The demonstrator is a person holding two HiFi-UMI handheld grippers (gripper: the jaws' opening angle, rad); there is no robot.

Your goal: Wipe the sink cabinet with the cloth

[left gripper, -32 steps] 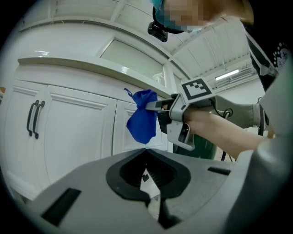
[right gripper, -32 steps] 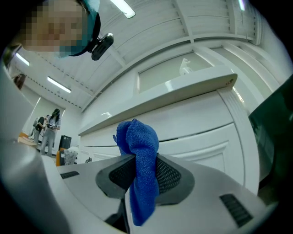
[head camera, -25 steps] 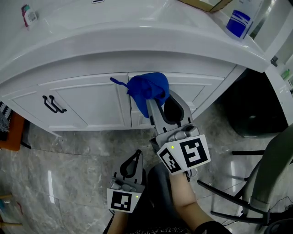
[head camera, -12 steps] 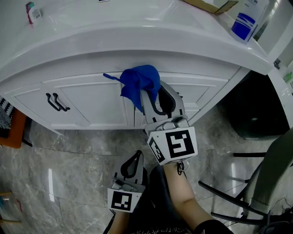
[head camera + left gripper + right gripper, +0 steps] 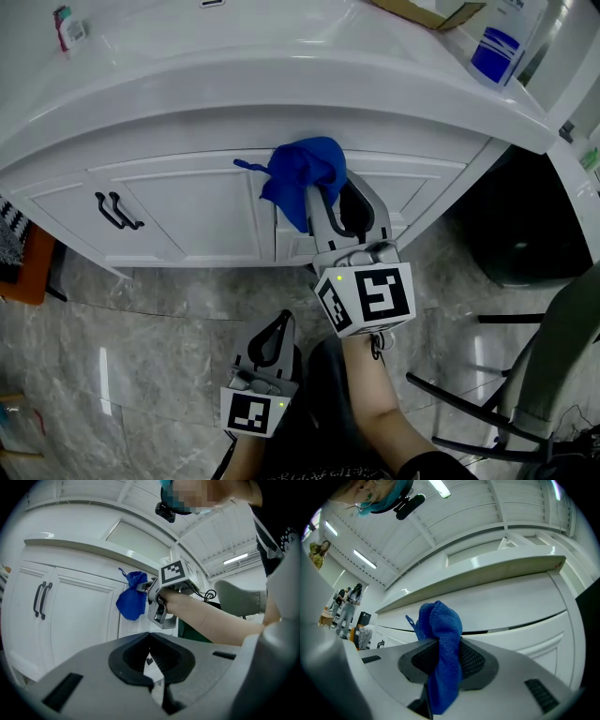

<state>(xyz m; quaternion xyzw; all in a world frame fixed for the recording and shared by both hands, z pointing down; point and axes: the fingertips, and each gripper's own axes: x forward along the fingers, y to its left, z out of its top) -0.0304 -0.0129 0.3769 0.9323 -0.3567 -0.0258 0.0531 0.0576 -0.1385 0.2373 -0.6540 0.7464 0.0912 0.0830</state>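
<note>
We pinch the blue cloth (image 5: 302, 176) tight in our right tool (image 5: 326, 197) | the bunched cloth is against the sink cabinet (image 5: 187, 214), up where two doors meet | our left tool (image 5: 280, 320) is pressed together, holds nothing, low and farther back | the right tool is nearer, so we think it wipes.

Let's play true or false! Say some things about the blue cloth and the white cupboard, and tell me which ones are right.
1. The right hand-held gripper is shut on the blue cloth. True.
2. The left hand-held gripper holds a sponge. False: its jaws are together with nothing in them, low over the floor.
3. The blue cloth is up at the front of the white sink cabinet, below the countertop. True.
4. The door handles are red. False: they are black.
</note>
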